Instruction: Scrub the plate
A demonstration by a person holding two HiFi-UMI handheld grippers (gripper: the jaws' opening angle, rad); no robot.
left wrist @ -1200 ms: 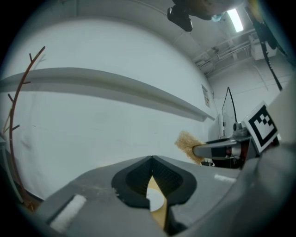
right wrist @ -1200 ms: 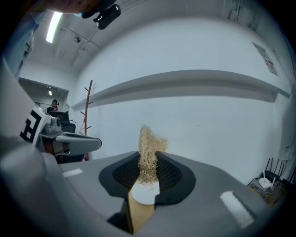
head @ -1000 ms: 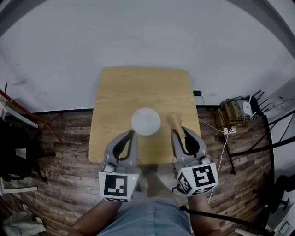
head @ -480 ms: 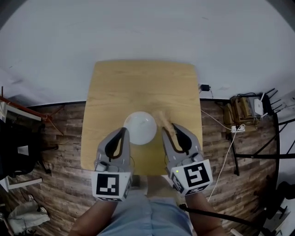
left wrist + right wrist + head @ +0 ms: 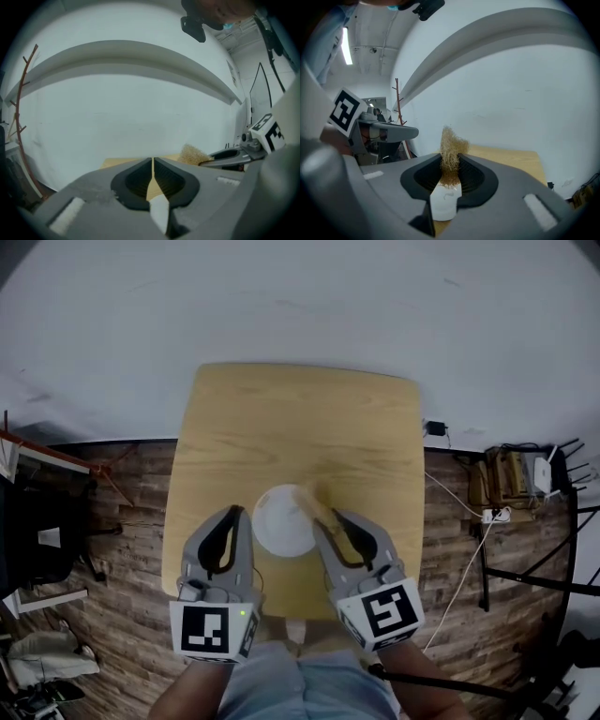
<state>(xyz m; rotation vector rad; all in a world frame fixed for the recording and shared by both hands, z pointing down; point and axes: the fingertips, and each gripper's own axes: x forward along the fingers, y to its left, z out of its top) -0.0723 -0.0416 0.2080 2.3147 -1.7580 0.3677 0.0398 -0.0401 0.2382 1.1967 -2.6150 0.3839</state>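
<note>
A white plate (image 5: pixel 279 521) sits near the front of the light wooden table (image 5: pixel 300 418). My left gripper (image 5: pixel 232 518) is just left of the plate's rim. Its jaws are shut with only a thin slit between them and nothing held (image 5: pixel 153 161). My right gripper (image 5: pixel 330 521) is shut on a tan fibrous scrubber (image 5: pixel 317 497), whose tuft (image 5: pixel 450 145) sticks out past the jaws. The tuft lies at the plate's right rim. Whether it touches the plate is unclear. The scrubber (image 5: pixel 192 153) and the right gripper (image 5: pixel 227 157) also show in the left gripper view.
The small table stands against a white wall (image 5: pixel 300 306) on a dark wood-plank floor (image 5: pixel 122 521). Cables and a power strip (image 5: pixel 497 515) lie on the floor to the right, with a black stand (image 5: pixel 562 577) beyond. Dark furniture (image 5: pixel 37 540) stands at the left.
Both grippers came closer to the plate. The scrubber moved left from beside the plate to its right rim. The left gripper now sits right by the left rim.
</note>
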